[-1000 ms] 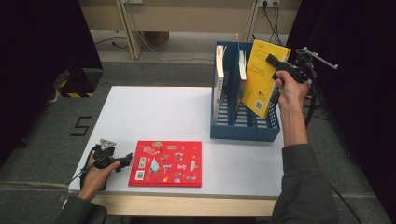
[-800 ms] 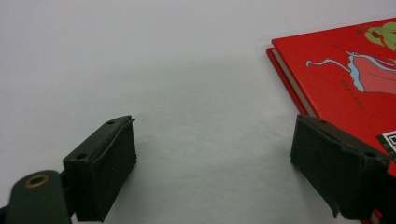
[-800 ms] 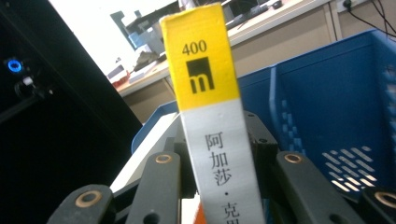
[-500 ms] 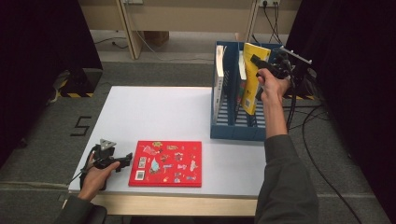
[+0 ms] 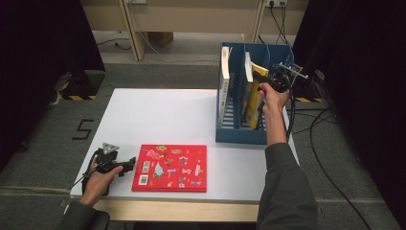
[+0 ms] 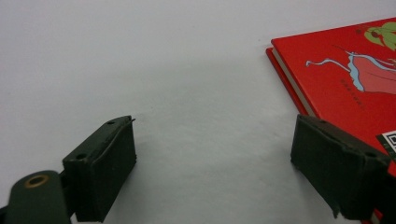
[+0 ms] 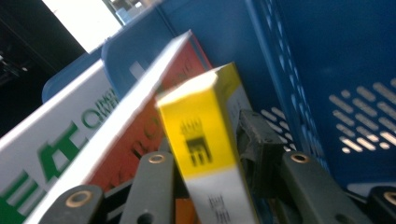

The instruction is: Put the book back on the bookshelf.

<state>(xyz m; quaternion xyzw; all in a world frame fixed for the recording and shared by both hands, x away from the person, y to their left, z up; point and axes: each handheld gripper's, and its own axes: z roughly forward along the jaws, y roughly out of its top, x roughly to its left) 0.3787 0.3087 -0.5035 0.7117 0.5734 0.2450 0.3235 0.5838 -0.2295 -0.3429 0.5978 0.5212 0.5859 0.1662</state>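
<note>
A yellow book (image 5: pixel 255 76) stands tilted in the blue file rack (image 5: pixel 239 136), between other books. My right gripper (image 5: pixel 262 96) reaches into the rack from the right; its jaws have just been opening. In the right gripper view the yellow book's spine (image 7: pixel 205 140) still sits between the jaws of my right gripper (image 7: pixel 208 147), with one pad (image 7: pixel 254 137) against its side. A red book (image 5: pixel 170 167) lies flat near the table's front edge. My left gripper (image 5: pixel 130 165) rests open on the table just left of it. In the left gripper view the red book (image 6: pixel 355 79) lies beside the wide-open left gripper (image 6: pixel 212 172).
A white book (image 5: pixel 224 86) stands in the rack's left slot, and a red-orange book (image 7: pixel 154 112) leans beside the yellow one. The rack's perforated blue wall (image 7: pixel 336 56) is close on the right. The white table (image 5: pixel 158 115) has bare room at left and middle.
My right hand has come down and to the left, lowering the yellow book from above the rack into a slot. The left hand and red book have not moved.
</note>
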